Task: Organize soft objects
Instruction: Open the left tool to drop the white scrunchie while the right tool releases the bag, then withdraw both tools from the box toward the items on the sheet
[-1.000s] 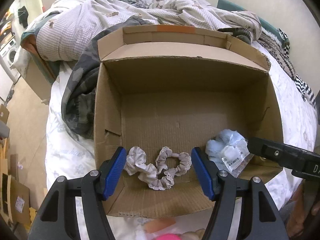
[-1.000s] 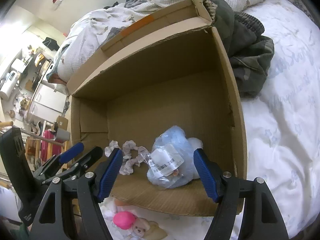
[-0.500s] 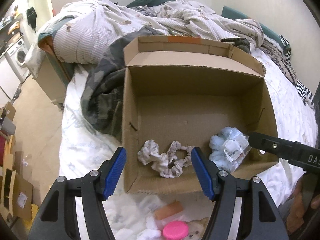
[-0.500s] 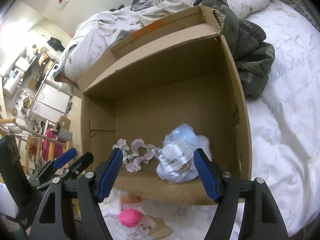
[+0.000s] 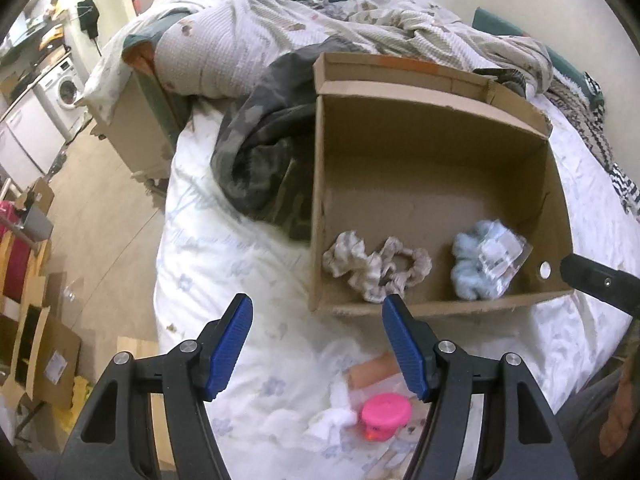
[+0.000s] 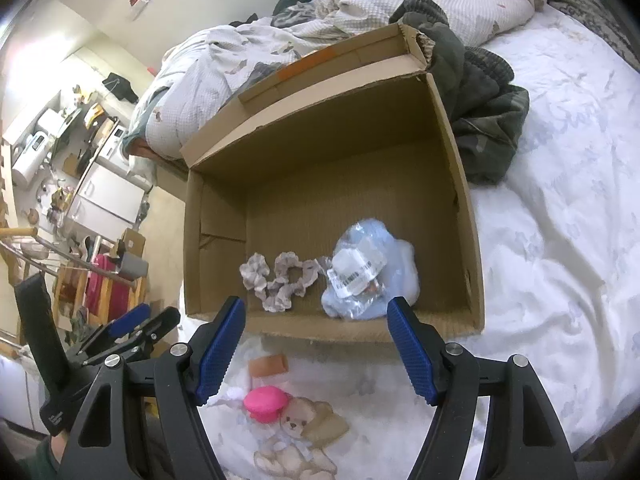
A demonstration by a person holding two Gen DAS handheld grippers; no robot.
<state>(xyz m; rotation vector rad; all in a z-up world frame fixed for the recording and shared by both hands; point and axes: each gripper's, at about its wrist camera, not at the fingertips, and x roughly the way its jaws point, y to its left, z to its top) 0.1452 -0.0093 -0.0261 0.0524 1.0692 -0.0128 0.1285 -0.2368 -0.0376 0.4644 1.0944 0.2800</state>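
Note:
An open cardboard box (image 5: 436, 148) (image 6: 460, 184) lies on the white bed. Inside it, near the front wall, lie a beige frilly scrunchie (image 5: 376, 266) (image 6: 280, 278) and a pale blue soft item in a clear bag (image 5: 486, 262) (image 6: 368, 276). My left gripper (image 5: 316, 346) is open and empty, in front of the box and left of its front wall. My right gripper (image 6: 316, 352) is open and empty, just before the box front. On the bed in front of the box lie a pink round item (image 5: 386, 414) (image 6: 266, 400), a tan roll (image 5: 370, 372) (image 6: 268, 365) and a small teddy bear (image 6: 296, 436).
A dark camouflage garment (image 5: 264, 160) (image 6: 484, 120) lies bunched against the box side. A rumpled patterned duvet (image 5: 280, 36) covers the bed's far end. The floor (image 5: 104, 216) with cardboard boxes lies left of the bed edge.
Both grippers have drawn back out of the box, open and empty. The scrunchie and the bagged blue item stay in the box. The pink item, roll and teddy have come into view.

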